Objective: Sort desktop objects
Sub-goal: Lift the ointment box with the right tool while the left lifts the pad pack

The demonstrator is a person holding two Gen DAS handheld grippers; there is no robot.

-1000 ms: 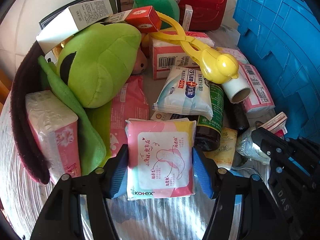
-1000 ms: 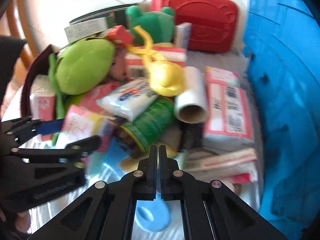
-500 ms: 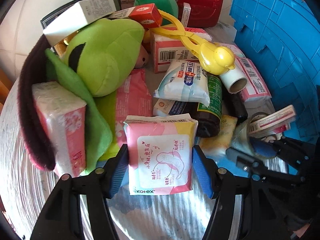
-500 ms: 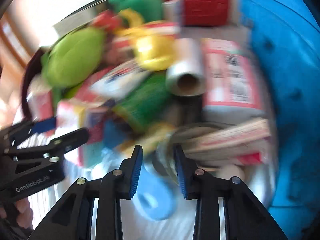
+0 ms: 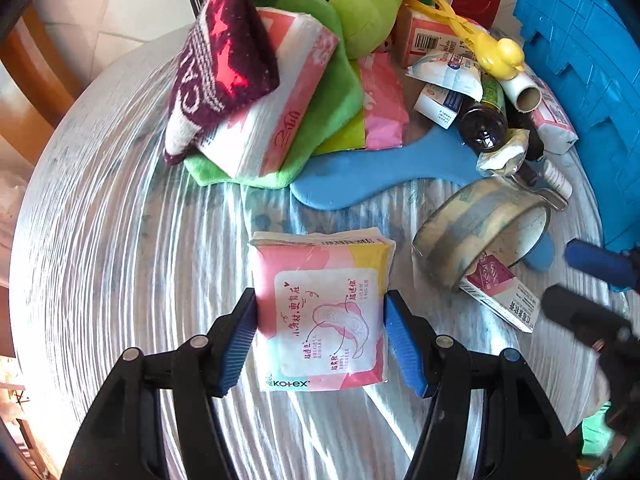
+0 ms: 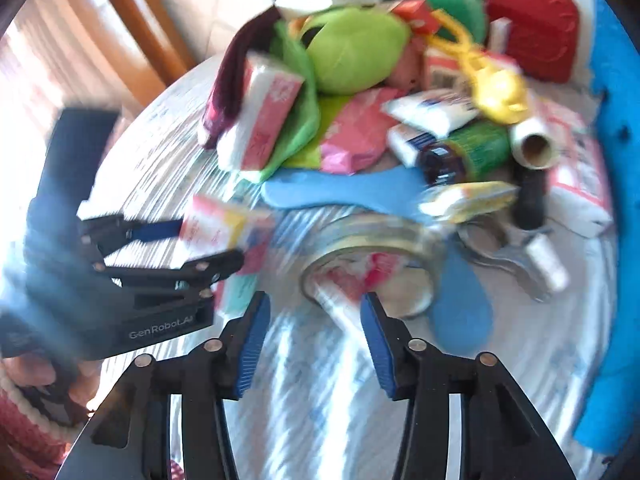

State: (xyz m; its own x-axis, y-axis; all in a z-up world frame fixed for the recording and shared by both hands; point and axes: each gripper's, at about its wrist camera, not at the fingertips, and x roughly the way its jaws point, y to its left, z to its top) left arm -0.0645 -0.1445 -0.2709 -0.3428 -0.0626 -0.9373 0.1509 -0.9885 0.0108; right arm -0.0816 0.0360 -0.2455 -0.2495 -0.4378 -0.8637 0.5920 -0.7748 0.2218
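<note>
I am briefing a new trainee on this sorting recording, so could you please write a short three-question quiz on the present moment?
1. True or false: the left gripper is shut on the Kotex pad pack.
2. Which is the right gripper facing with open jaws? A) tape roll B) yellow duck tongs C) red case
3. Fill in: the small pink-and-white box has one end inside the ____.

Key: 1 true; 2 A; 3 tape roll.

Place: I see a home.
Evidence: round table (image 5: pixel 100 260), wooden chair (image 5: pixel 36 64), plush toy (image 5: pixel 360 4), tissue pack (image 5: pixel 276 92).
</note>
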